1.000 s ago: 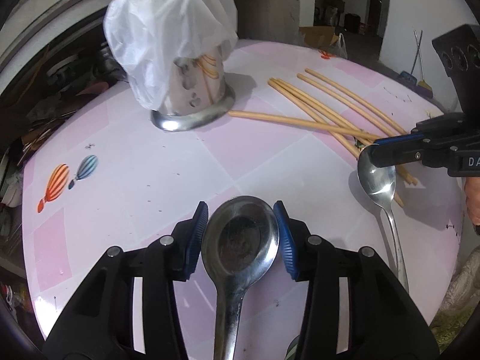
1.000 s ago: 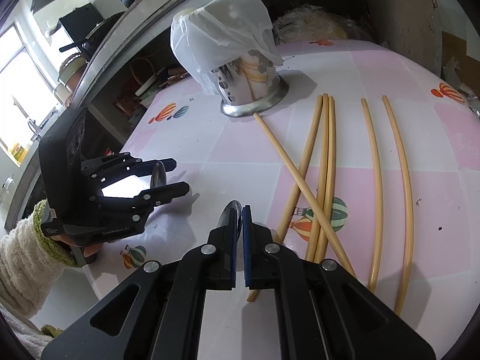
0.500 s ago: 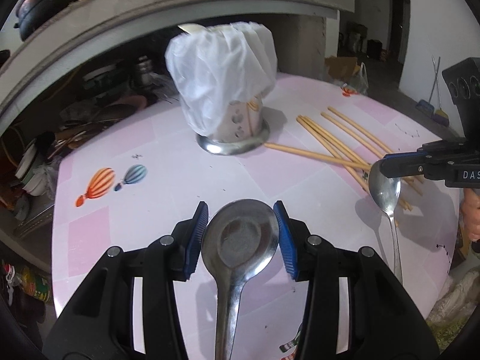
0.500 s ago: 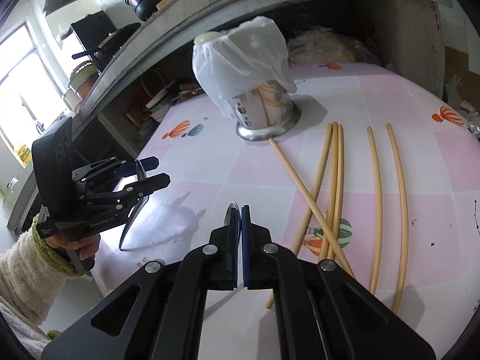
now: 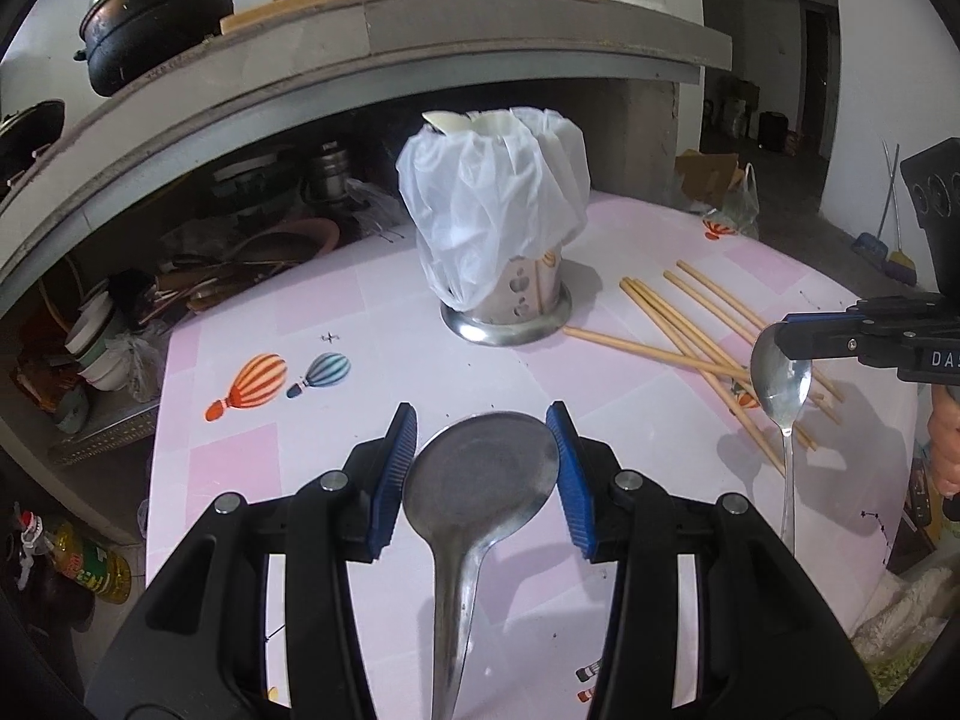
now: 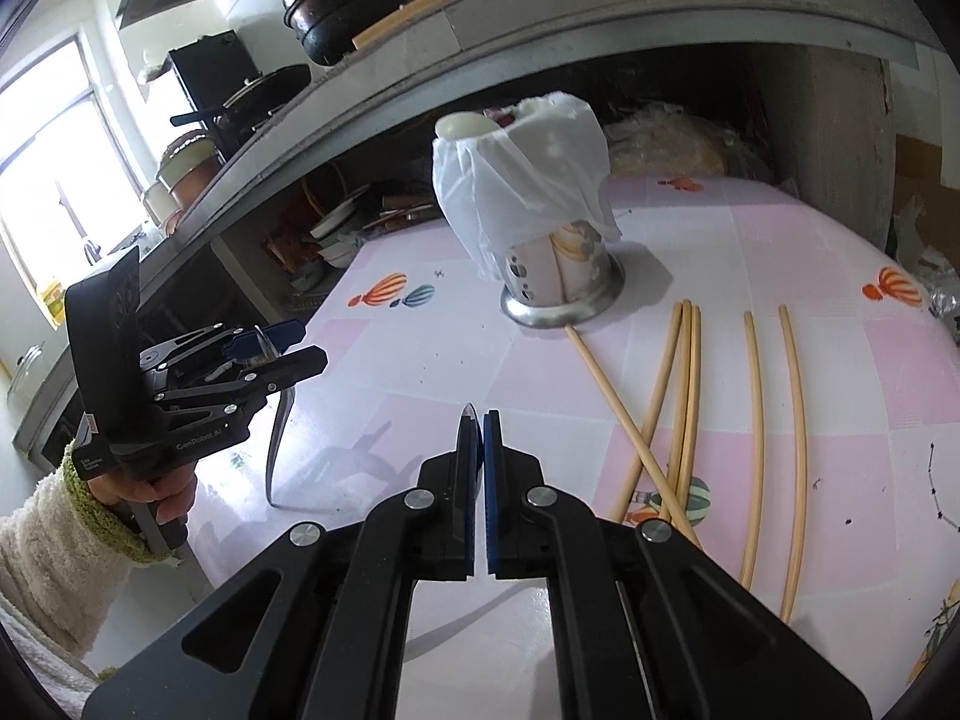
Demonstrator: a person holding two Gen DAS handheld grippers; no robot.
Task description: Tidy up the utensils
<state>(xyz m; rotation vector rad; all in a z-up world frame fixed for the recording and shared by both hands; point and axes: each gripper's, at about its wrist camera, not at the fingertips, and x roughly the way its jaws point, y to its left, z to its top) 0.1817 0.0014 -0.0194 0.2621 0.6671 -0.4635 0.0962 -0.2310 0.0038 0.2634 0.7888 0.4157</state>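
My left gripper (image 5: pixel 483 462) is shut on the bowl of a large steel spoon (image 5: pixel 480 480), handle hanging down toward me; it also shows in the right wrist view (image 6: pixel 264 354), held above the pink table's left edge. My right gripper (image 6: pixel 478 420) is shut edge-on on a second steel spoon (image 5: pixel 780 378), whose handle hangs down in the left wrist view. The steel utensil holder (image 5: pixel 510 300) (image 6: pixel 564 276) stands at the table's far side, draped in a white plastic bag (image 5: pixel 492 204). Several long bamboo chopsticks (image 6: pixel 684 396) (image 5: pixel 690 324) lie to its right.
A concrete shelf (image 5: pixel 420 42) overhangs the table's far side, with a black pot (image 5: pixel 156 6) on top. Bowls and clutter (image 5: pixel 180 294) fill the space under it at the left. The pink balloon-print tablecloth (image 5: pixel 300 372) covers the table.
Both grippers have risen and drawn back from the table with their spoons. The holder now sits farther off and the shelf has come into view.
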